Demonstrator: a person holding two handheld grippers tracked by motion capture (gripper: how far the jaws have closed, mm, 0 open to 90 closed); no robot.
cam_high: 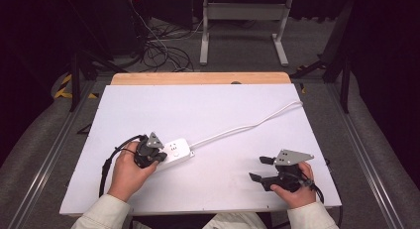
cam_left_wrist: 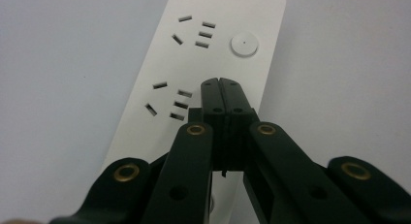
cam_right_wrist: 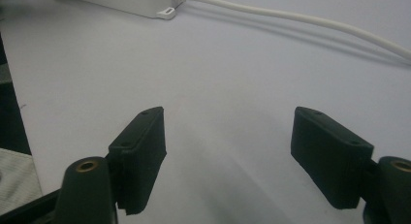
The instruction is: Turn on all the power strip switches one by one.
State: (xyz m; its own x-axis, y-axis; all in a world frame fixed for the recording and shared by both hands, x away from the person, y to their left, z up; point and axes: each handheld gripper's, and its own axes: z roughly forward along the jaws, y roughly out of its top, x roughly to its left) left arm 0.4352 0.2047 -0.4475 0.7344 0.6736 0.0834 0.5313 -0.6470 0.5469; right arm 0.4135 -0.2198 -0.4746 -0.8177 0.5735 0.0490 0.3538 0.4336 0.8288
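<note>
High view, power strip (cam_high: 176, 150): lying flat on the white table (cam_high: 208, 115), left of centre, white cord (cam_high: 247, 125) running off up and to the right toward the far edge.
High view, left claw (cam_high: 148, 157): resting over the near end of the strip, held from behind by the left hand (cam_high: 130, 172).
High view, right claw (cam_high: 262, 168): hovering over bare table, well apart from the strip, held by the right hand (cam_high: 292, 189).

Left claw view, jaws: clenched, tips pressed together, nothing between them.
Left claw view, strip (cam_left_wrist: 160, 112): directly under the tips, stretching away up the picture; tips just right of the nearer socket group (cam_left_wrist: 169, 102); round button (cam_left_wrist: 244, 44) beyond, near the farther socket group (cam_left_wrist: 195, 32).
Left claw view, contact: touching or a hair above, cannot tell.

Right claw view, jaws: released, spread wide, nothing held.
Right claw view, strip end (cam_right_wrist: 131, 3): far off at the top, cord (cam_right_wrist: 300, 20) leaving it to the right, bare table between.

Risk, sliding: light strip on a smooth top, likely to skate away under a sideways push from closed tips.
Risk, button: a slip forward could press the switch by accident.
Risk, sockets: a tip could catch in a slot and lever the strip up.
Risk, cord: a drag by the right claw could turn the strip.
</note>
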